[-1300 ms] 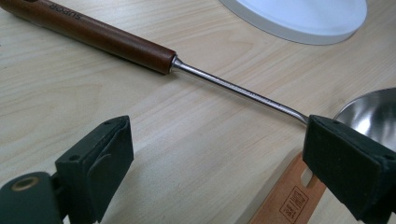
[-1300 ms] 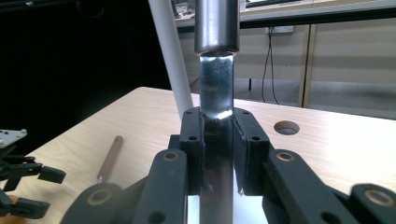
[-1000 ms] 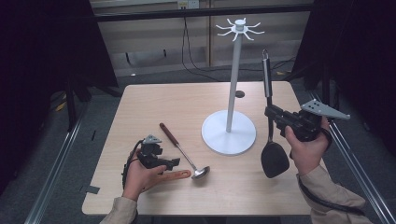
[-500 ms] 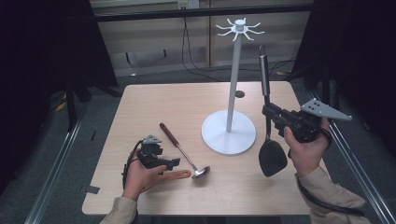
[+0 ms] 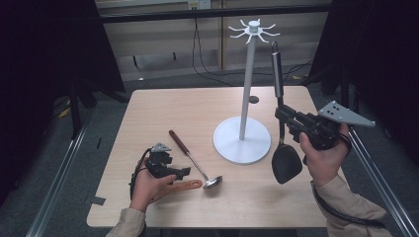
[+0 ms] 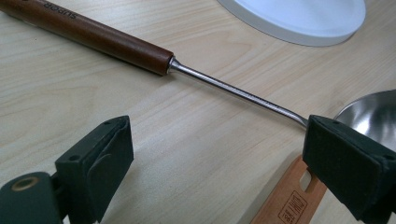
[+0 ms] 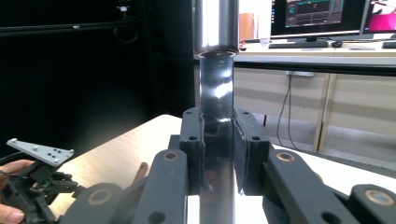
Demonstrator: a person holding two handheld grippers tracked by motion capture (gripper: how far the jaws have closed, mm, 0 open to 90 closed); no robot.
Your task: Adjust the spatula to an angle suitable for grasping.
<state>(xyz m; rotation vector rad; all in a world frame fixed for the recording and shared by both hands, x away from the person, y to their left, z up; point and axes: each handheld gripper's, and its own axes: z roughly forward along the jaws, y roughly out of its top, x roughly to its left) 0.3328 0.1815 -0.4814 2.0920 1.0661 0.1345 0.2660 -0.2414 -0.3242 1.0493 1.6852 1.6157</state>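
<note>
Revealing pads (image 7: 194, 154) clamping spatula (image 7: 215, 140), right gripper view.

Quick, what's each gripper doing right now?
Left gripper: open, holding nothing, beside the ladle.
Right gripper: shut on the black spatula.

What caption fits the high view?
Right claw lifts a black plastic spatula beside the white metal hook stand.

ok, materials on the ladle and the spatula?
Ladle: glossy brown handle, probably wood or lacquered wood; thin shaft and bowl look like polished steel, bright and reflective. Spatula: matte black head, likely nylon or silicone; shiny metal-looking handle, mirror-like in the right hand-held gripper.
</note>
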